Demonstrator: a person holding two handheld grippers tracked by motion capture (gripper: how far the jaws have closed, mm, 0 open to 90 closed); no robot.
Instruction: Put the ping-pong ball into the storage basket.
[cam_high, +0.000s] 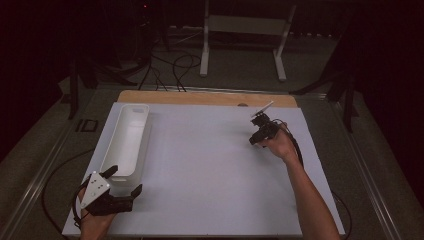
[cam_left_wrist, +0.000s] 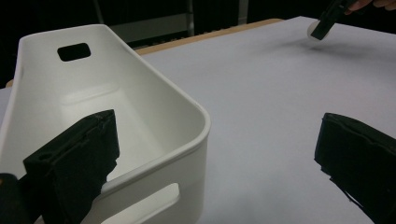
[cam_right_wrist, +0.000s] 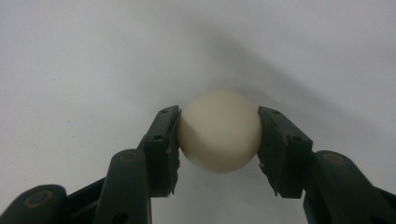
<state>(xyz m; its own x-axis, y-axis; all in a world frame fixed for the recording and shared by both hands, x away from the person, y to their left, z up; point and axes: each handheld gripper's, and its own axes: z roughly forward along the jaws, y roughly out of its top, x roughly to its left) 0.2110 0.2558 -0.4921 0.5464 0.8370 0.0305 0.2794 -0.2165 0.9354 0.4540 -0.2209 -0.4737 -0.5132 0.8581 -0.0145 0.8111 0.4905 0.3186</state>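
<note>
I'm gripping the ball (cam_right_wrist: 219, 130) in my right tool (cam_right_wrist: 218, 140), jaws pressing on both its sides, out over the far right part of the worktop (cam_high: 210, 165). In the high view that right tool (cam_high: 257, 137) is pointing down at the white surface, well apart from the bin (cam_high: 127, 137). Whether the ball is resting on the worktop or just off it, I can't tell.

My left tool (cam_high: 125, 182) is standing wide with nothing in it, near corner of the bin, one jaw hanging over the bin's rim (cam_left_wrist: 187, 149) and the other over bare worktop.

Judging the job as ball into bin, barely begun: the ball is on the opposite side from the bin.

Risks from here:
- Ball is smooth and round, and the jaws are catching it only at two small spots. Any tilt or jerk while I'm carrying it could be popping it out, and then it's rolling off the worktop.
- Squeezing off-centre could be squirting it forward.
- Letting go too high over the bin could be bouncing it back out; the bin is hard plastic and looks empty.
- My left tool is sitting right at the bin's near end, so it could be nudging the bin or blocking my right tool's path.
</note>
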